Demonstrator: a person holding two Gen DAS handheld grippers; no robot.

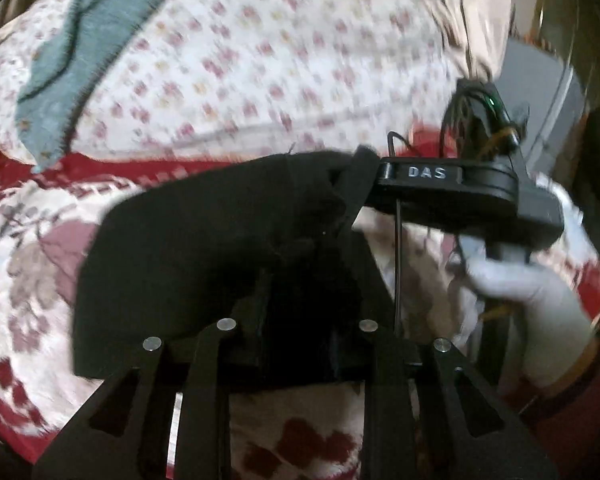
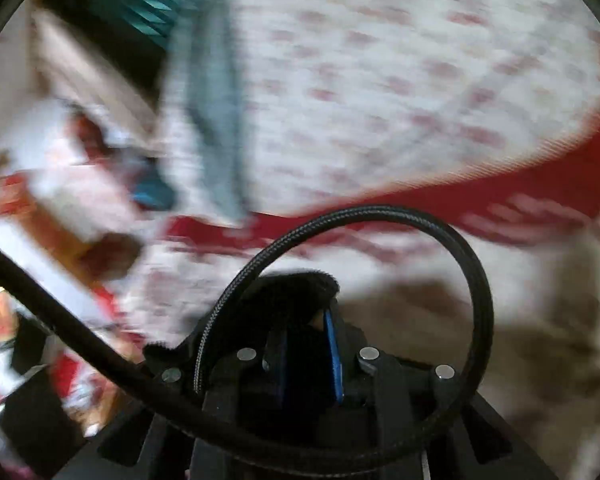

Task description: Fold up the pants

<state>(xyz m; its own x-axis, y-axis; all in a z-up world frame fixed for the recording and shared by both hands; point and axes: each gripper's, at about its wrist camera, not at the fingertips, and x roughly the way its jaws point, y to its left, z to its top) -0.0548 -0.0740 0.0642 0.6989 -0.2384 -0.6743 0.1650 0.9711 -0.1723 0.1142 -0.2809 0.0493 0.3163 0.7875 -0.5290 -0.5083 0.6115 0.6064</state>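
Observation:
The black pants (image 1: pixel 204 240) hang in a folded bundle above the bed, held between both grippers. My left gripper (image 1: pixel 300 280) is shut on the pants; the fabric covers its fingertips. My right gripper (image 1: pixel 364 184) comes in from the right, held by a white-gloved hand (image 1: pixel 532 300), and is shut on the upper right edge of the pants. In the right wrist view, the right gripper (image 2: pixel 304 320) is shut on a bunch of black pants fabric (image 2: pixel 296 288) between its blue pads (image 2: pixel 334 356). That view is motion-blurred.
A floral bedspread with a red band (image 1: pixel 260 72) covers the bed. A grey-blue garment (image 1: pixel 84 40) lies on it at the far left, and shows blurred in the right wrist view (image 2: pixel 212 120). A black braided cable (image 2: pixel 452 240) loops across the right wrist view.

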